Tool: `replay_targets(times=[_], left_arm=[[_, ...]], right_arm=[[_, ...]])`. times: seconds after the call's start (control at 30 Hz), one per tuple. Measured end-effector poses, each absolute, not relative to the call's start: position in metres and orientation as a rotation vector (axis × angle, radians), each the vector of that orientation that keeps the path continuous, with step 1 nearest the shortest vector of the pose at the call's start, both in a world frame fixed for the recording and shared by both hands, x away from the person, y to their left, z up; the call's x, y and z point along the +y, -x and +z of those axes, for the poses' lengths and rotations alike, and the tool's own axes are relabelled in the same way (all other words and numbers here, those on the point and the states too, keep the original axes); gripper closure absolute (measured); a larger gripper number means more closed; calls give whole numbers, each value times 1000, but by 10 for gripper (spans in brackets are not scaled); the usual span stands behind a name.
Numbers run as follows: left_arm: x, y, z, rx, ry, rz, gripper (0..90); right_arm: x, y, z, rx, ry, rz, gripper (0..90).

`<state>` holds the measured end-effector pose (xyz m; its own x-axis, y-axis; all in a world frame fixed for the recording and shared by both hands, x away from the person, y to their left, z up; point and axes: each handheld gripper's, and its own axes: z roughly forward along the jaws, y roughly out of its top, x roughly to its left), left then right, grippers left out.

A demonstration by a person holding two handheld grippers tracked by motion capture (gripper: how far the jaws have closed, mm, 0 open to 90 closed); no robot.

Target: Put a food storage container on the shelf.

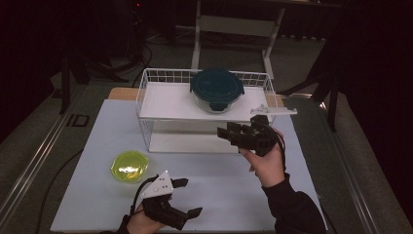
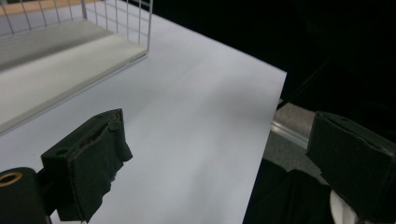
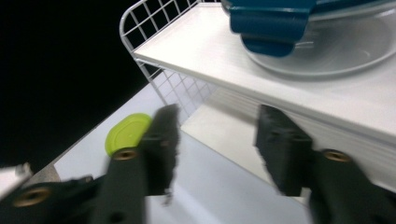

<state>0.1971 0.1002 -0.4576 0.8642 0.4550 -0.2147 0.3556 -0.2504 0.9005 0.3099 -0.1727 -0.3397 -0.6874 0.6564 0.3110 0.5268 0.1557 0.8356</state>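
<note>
Glass container w/ dark teal clip lid on top shelf of white wire rack, rt of centre; contents hard to tell. Yellow-green bowl on white mat, nothing visible inside. Right gripper open, empty, near rack front below container. Left gripper open, empty, at near edge.

A white-topped table stands lit at the centre of the frame in an otherwise dark room. Grey carpeted floor spreads to its left and right, crossed at lower left by a pale metal rail. At top centre, the white legs of a second desk rise into shadow. Dark stand legs stand at upper left, and black cables trail over the floor beside them.
</note>
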Motion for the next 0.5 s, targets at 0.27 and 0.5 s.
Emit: replay_targets(times=[0.27, 0.5], left_arm=[[119, -200, -442, 587, -1849, 142, 66], [141, -201, -436, 578, -1864, 187, 135]], right_arm=[[-192, -291, -354, 2296, -1114, 1681, 174], [-207, -273, -369, 2286, -1075, 1678, 169]])
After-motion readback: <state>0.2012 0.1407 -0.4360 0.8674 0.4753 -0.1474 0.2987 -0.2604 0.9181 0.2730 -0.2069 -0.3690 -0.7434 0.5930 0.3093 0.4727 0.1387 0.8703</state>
